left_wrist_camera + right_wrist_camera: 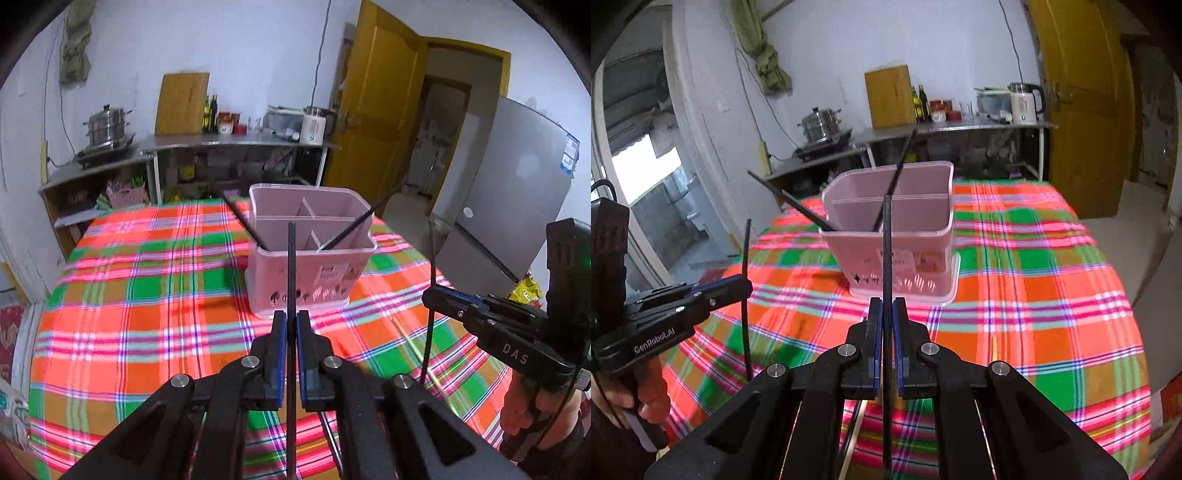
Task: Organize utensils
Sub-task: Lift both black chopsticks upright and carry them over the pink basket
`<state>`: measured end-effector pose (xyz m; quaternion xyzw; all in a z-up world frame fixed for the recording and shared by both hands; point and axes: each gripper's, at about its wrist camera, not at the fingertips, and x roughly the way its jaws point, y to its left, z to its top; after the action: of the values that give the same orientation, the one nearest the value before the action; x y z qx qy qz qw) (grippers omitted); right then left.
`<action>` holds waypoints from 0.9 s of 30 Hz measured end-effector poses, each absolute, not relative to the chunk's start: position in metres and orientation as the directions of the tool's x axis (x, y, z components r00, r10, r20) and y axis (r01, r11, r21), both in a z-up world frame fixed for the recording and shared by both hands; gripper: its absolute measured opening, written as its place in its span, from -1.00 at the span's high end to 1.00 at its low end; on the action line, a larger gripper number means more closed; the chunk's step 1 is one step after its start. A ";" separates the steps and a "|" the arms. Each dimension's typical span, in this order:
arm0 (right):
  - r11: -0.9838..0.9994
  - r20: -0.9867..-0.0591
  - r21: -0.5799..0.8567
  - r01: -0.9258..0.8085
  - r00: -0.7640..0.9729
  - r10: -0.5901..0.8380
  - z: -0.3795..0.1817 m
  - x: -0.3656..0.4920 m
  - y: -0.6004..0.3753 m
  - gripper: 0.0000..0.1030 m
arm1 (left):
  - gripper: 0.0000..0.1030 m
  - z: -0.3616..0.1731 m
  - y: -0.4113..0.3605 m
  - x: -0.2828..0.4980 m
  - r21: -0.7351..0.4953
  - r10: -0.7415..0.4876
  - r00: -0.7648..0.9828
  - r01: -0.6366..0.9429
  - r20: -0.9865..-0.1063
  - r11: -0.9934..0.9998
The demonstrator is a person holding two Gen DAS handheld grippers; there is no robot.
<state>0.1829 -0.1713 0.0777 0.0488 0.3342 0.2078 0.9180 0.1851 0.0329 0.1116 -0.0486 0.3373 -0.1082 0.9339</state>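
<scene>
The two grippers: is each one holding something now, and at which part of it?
Left gripper is shut on a black chopstick, gripped near its middle. Right gripper likewise holds another black chopstick mid-length. Both stand upright.

A home kitchen is shown: a stacked steel steamer pot [107,123] and white electric kettle [314,127] are set on metal counters, beside a grey refrigerator [517,184].

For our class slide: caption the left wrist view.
Left gripper clamps a black chopstick before the pink utensil holder.
</scene>
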 end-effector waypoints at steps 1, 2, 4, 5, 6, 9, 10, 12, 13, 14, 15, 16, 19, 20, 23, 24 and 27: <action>0.909 -0.587 0.227 -0.350 0.696 0.414 0.081 0.182 -0.172 0.90 | 0.91 0.114 0.034 0.185 -0.162 -0.235 0.752 0.171 -0.616 0.972; 0.909 -0.582 0.226 -0.350 0.700 0.414 0.084 0.181 -0.173 0.90 | 0.91 0.119 0.033 0.184 -0.160 -0.235 0.758 0.174 -0.608 0.972; 0.910 -0.571 0.223 -0.351 0.709 0.414 0.089 0.180 -0.175 0.90 | 0.91 0.125 0.033 0.182 -0.156 -0.236 0.764 0.178 -0.601 0.972; 0.910 -0.566 0.224 -0.350 0.713 0.414 0.092 0.179 -0.176 0.90 | 0.91 0.128 0.032 0.182 -0.155 -0.239 0.766 0.182 -0.597 0.971; 0.910 -0.560 0.223 -0.350 0.718 0.413 0.095 0.179 -0.177 0.90 | 0.91 0.131 0.032 0.181 -0.153 -0.239 0.768 0.184 -0.594 0.971; 0.910 -0.550 0.223 -0.350 0.726 0.413 0.101 0.177 -0.179 0.90 | 0.91 0.136 0.033 0.181 -0.148 -0.240 0.774 0.189 -0.586 0.971; 0.910 -0.547 0.221 -0.351 0.728 0.413 0.102 0.177 -0.179 0.90 | 0.91 0.138 0.033 0.181 -0.148 -0.241 0.776 0.190 -0.583 0.971; 0.910 -0.542 0.220 -0.352 0.731 0.414 0.105 0.177 -0.180 0.90 | 0.91 0.140 0.034 0.181 -0.149 -0.244 0.776 0.193 -0.582 0.970; 0.910 -0.541 0.220 -0.352 0.732 0.414 0.105 0.177 -0.180 0.90 | 0.91 0.141 0.035 0.181 -0.150 -0.246 0.774 0.195 -0.583 0.969; 0.910 -0.540 0.220 -0.351 0.733 0.413 0.105 0.176 -0.181 0.90 | 0.91 0.141 0.035 0.181 -0.150 -0.246 0.773 0.195 -0.585 0.969; 0.910 -0.539 0.221 -0.351 0.734 0.414 0.105 0.176 -0.181 0.90 | 0.91 0.140 0.035 0.181 -0.150 -0.245 0.772 0.194 -0.587 0.970; 0.910 -0.539 0.221 -0.351 0.734 0.414 0.106 0.175 -0.181 0.90 | 0.91 0.139 0.035 0.181 -0.150 -0.245 0.769 0.194 -0.591 0.970; 0.910 -0.539 0.223 -0.349 0.734 0.414 0.106 0.173 -0.182 0.90 | 0.91 0.139 0.036 0.180 -0.153 -0.247 0.764 0.194 -0.595 0.969; 0.910 -0.539 0.223 -0.350 0.733 0.414 0.106 0.173 -0.182 0.90 | 0.91 0.140 0.036 0.179 -0.156 -0.250 0.762 0.195 -0.598 0.968; 0.911 -0.536 0.220 -0.350 0.737 0.412 0.107 0.173 -0.183 0.90 | 0.91 0.141 0.037 0.180 -0.151 -0.247 0.757 0.196 -0.605 0.969; 0.910 -0.533 0.220 -0.350 0.738 0.413 0.107 0.173 -0.183 0.90 | 0.91 0.141 0.037 0.181 -0.150 -0.247 0.755 0.196 -0.607 0.969; 0.910 -0.527 0.218 -0.352 0.742 0.414 0.111 0.175 -0.183 0.90 | 0.91 0.146 0.038 0.183 -0.149 -0.245 0.756 0.195 -0.607 0.969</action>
<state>0.1749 -0.1830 0.1113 0.0520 0.2945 0.2055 0.9318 0.1827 0.0384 0.1458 -0.0383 0.3290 -0.1175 0.9362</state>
